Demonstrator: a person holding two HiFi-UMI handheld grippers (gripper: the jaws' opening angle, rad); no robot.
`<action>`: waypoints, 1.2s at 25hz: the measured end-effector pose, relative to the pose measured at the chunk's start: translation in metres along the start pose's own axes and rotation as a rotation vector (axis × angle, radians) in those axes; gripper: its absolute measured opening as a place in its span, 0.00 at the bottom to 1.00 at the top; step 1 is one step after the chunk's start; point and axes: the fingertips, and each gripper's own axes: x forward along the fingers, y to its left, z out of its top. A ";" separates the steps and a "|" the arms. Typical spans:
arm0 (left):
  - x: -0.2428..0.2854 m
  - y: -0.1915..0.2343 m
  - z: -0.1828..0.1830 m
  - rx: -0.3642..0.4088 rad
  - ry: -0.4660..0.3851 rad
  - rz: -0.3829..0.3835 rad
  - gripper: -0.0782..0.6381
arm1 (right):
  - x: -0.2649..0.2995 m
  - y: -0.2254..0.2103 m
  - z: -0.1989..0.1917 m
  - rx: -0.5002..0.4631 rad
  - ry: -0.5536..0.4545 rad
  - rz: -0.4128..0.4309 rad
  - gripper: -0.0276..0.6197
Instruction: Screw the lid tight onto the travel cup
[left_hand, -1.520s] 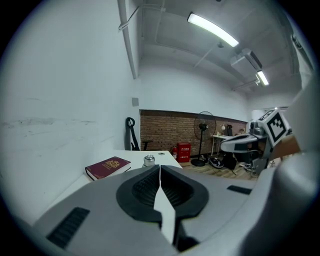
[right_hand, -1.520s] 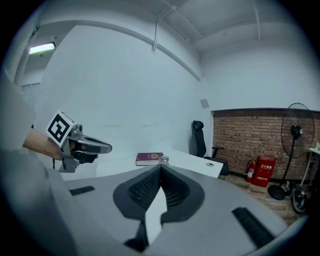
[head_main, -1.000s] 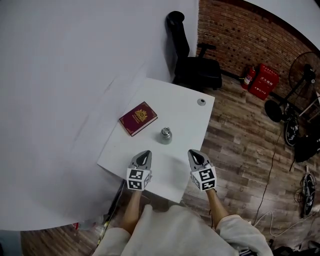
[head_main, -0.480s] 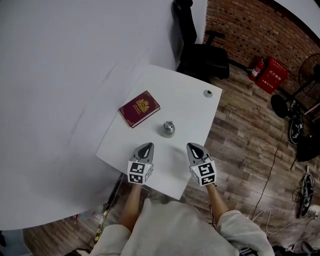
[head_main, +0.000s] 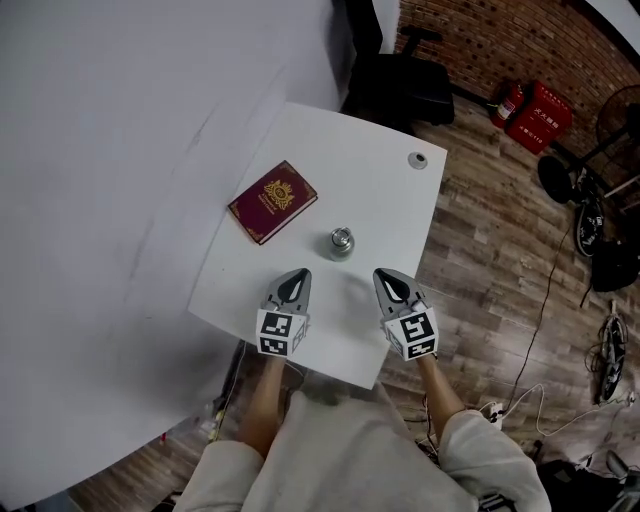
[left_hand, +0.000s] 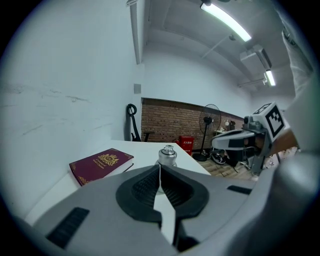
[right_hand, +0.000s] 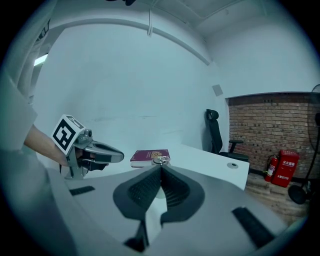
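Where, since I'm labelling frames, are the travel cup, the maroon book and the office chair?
travel cup (head_main: 341, 243), head view, its metal top.
maroon book (head_main: 273, 200), head view, gold emblem on cover.
office chair (head_main: 405, 85), head view, its seat.

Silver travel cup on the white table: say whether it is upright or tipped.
Upright: the small silver metal travel cup stands on its base on the white table, narrow top pointing up.

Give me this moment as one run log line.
stage: pre-grasp | left gripper: shut, empty | right gripper: shut, empty | travel cup: upright on table, untouched, ahead of both grippers
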 end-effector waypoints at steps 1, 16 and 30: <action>0.003 0.003 -0.002 0.000 -0.001 -0.010 0.12 | 0.004 0.000 -0.002 0.005 0.001 -0.005 0.04; 0.032 0.020 -0.035 0.002 0.002 -0.109 0.13 | 0.040 0.002 -0.025 0.025 0.008 0.038 0.23; 0.061 0.009 -0.059 0.027 0.000 -0.241 0.55 | 0.063 0.008 -0.047 -0.004 0.025 0.150 0.60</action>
